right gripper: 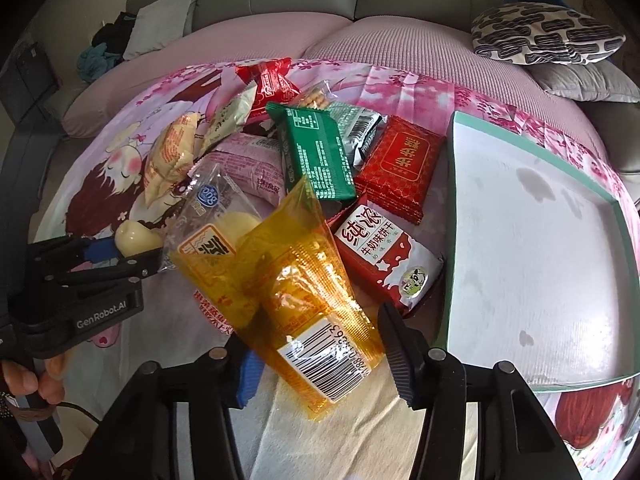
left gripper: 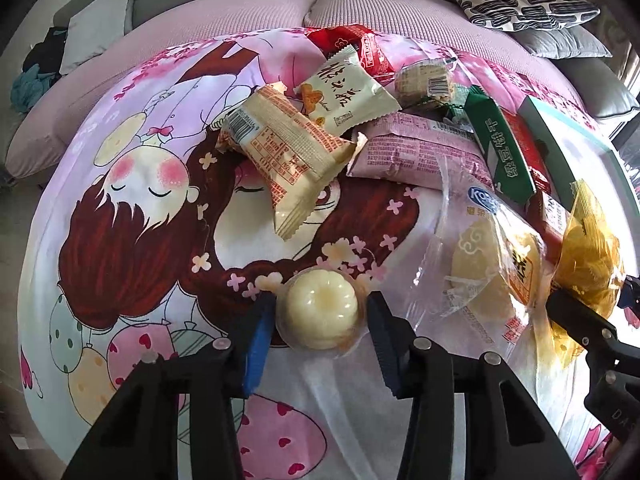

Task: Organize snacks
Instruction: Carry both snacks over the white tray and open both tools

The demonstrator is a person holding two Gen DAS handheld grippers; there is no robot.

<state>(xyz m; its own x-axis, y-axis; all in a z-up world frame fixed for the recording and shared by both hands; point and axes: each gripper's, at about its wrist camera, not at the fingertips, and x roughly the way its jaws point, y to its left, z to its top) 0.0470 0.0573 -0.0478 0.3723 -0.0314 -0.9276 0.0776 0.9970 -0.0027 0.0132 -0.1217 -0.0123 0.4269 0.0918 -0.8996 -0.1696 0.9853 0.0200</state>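
Observation:
A pile of wrapped snacks lies on a pink cartoon cloth (left gripper: 132,216). My left gripper (left gripper: 318,312) is open, its blue-padded fingers on either side of a pale yellow jelly cup (left gripper: 322,312), which also shows in the right wrist view (right gripper: 136,236). My right gripper (right gripper: 316,354) is open around the barcode end of an orange transparent snack packet (right gripper: 304,284), which also shows in the left wrist view (left gripper: 588,264). A clear-wrapped yellow cake (left gripper: 488,264) lies between the two grippers.
A shallow white tray with a green rim (right gripper: 532,264) lies on the right. Green (right gripper: 320,152), red (right gripper: 400,164), pink (left gripper: 412,152) and cream (left gripper: 288,152) packets are heaped beyond the grippers. Sofa cushions and a patterned pillow (right gripper: 548,32) lie behind.

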